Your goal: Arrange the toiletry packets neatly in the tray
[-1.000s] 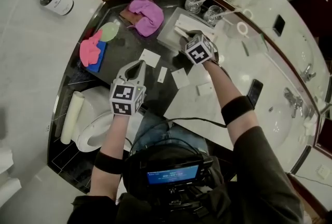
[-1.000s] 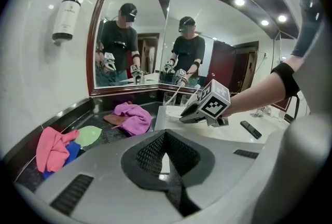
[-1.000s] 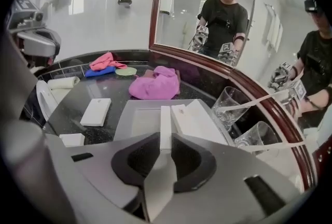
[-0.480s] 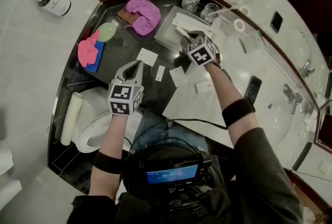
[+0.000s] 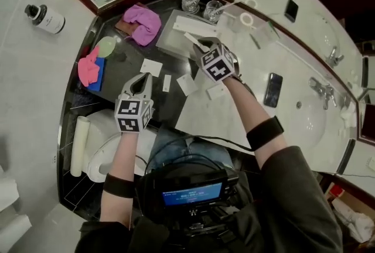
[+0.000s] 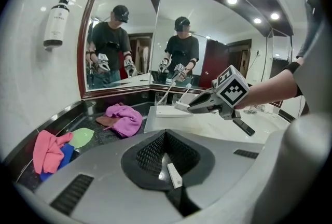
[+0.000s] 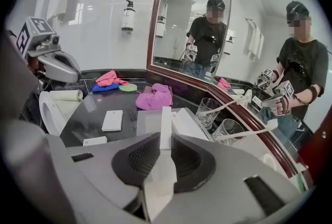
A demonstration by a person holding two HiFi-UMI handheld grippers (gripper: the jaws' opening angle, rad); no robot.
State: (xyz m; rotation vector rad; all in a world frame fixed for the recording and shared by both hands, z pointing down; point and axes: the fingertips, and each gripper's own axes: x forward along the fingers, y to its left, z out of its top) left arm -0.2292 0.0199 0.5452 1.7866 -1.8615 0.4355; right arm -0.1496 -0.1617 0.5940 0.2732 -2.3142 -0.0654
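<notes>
A long packet (image 7: pixel 165 125) is clamped in the right gripper's (image 5: pixel 201 45) fingers, above the tray (image 5: pixel 168 41) just ahead. It is best lowered flat, parallel to the box (image 7: pixel 190 125) there. The left gripper's (image 5: pixel 142 78) fingers are together, empty.

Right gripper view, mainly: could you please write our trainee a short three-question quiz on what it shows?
1. What is between the right gripper's jaws? A toothbrush; B long white packet; C cloth.
2. True or false: the tray is empty.
3. How many glasses stand beside the tray?
Key: 1 B, the jaws have just been closing on it. 2 False, another packet lies in it. 3 Two.
</notes>
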